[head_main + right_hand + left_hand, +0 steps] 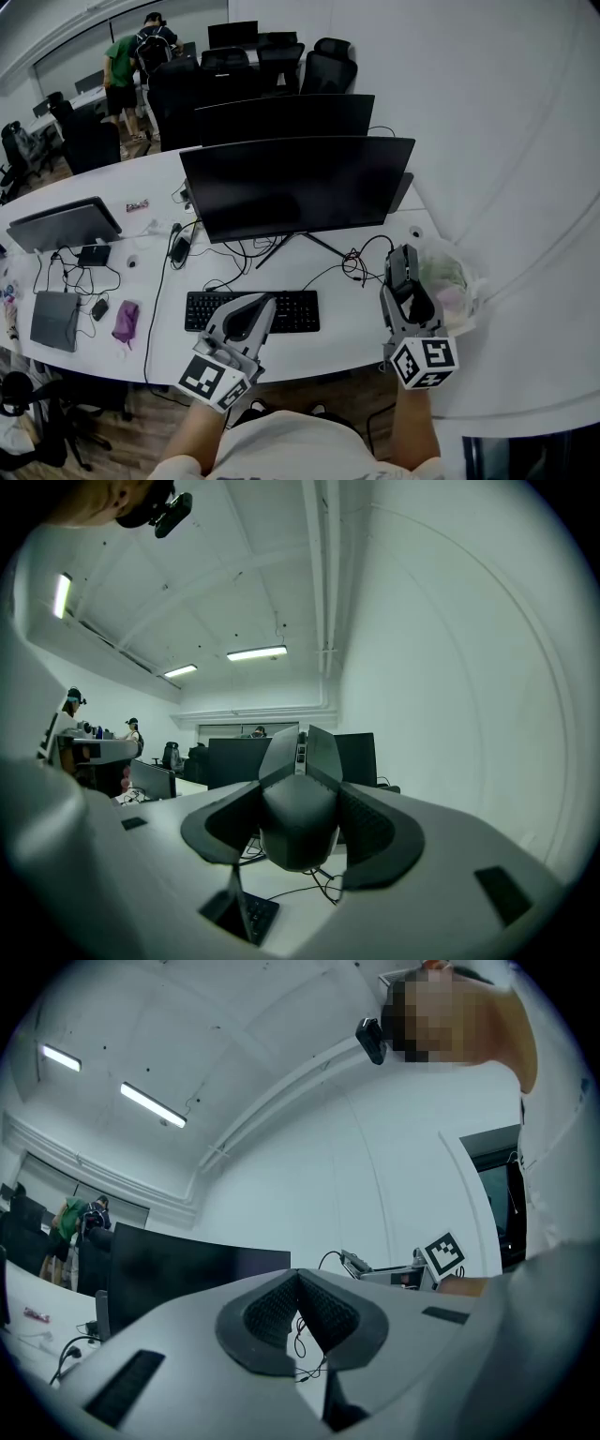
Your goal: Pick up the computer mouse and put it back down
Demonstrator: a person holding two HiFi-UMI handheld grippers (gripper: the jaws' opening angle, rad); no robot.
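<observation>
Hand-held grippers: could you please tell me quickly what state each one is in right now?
Left hand-held gripper: shut, nothing between its jaws.
Right hand-held gripper: shut on the computer mouse.

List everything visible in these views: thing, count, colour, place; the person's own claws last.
desk: one, white, under everything
front monitor: one, black, mid-desk
rear monitor: one, black, behind it
keyboard: one, black, before the front monitor
computer mouse: one, black, gripped above the desk's right
laptop: one, grey, closed, desk's left
pouch: one, purple, beside the laptop
plastic bag: one, clear, desk's right end
person: one, green shirt, far back
left claw: one, grey, shut, empty, over keyboard
right claw: one, grey, shut on the computer mouse
</observation>
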